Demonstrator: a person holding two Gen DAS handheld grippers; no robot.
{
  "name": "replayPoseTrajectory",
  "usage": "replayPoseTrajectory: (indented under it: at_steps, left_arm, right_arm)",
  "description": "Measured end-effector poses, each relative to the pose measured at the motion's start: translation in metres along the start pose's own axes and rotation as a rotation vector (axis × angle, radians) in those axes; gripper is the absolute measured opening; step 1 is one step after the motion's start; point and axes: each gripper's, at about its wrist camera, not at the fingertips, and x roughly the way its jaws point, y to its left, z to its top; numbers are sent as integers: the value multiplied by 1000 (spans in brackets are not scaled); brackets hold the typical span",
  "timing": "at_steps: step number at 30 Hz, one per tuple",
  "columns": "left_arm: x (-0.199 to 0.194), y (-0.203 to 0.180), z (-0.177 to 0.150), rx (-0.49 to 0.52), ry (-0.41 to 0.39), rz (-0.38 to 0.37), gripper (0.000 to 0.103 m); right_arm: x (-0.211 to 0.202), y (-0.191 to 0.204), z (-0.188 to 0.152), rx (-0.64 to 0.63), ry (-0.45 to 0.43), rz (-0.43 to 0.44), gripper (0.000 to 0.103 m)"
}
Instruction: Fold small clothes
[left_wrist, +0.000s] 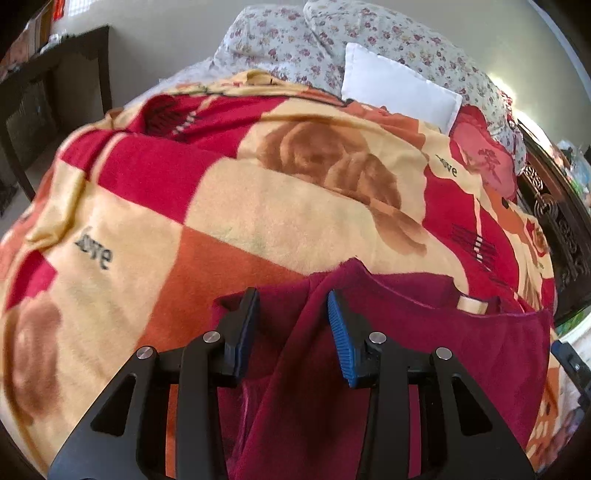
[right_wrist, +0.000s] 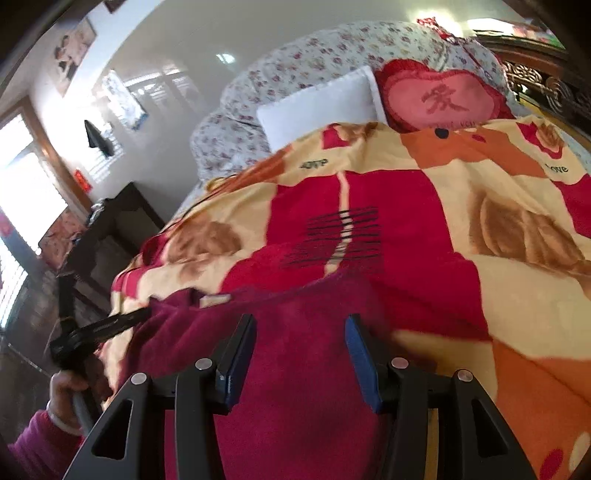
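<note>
A small maroon garment (left_wrist: 424, 350) lies on the patterned blanket (left_wrist: 258, 206) at the near edge of the bed, its neckline and cream label (left_wrist: 472, 304) facing away. My left gripper (left_wrist: 293, 299) is open, its jaws straddling a raised fold at the garment's left shoulder. In the right wrist view the same garment (right_wrist: 295, 387) fills the bottom. My right gripper (right_wrist: 301, 325) is open just above its right part. The left gripper (right_wrist: 110, 325) shows there at the garment's left edge, held by a hand.
A white pillow (left_wrist: 399, 92), a floral quilt (left_wrist: 295, 40) and a red heart cushion (right_wrist: 439, 96) lie at the head of the bed. A dark wooden table (right_wrist: 107, 229) stands left of the bed. A carved dark headboard (left_wrist: 561, 221) runs along the right.
</note>
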Motion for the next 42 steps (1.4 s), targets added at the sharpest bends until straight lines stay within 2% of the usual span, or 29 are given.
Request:
replayPoseTrajectory:
  at_steps: [6,10,12,16,19,23,31,38,42]
  left_arm:
    - [-25,-7,-16,55,-19,2,38]
    - [-36,-8,-33,79,-6,-5,38]
    - [-39,-8,-40,89,-4,8,38]
    - [-46,-4,-53,86,11,18,38]
    - [-54,-3,-61,85,12,15,38]
    - [-60,0,-69,89,21,11,38]
    - [-73,22,-93,33,34,-1,38]
    - [-60,50,-115,-55,88,10,38]
    - [-58,48,-123,-39,71,36,46]
  right_arm:
    - [-20,14,-38,-38,47,-14,48]
    - [-21,10,-59,-15,65,-27,48]
    - [-14,2,-63,10,80,-56,48]
    - [6,-15,-65,74,128,-48,48]
    - [0,-14,-63,94,119,-42,48]
    - [-17,-1,-69,57,119,-47,48]
    - [-48,18,-102,13,134,-12,49]
    - [-40,4,-134,42,175,-26,49]
    - [-35,8,-135,28,184,-38,49]
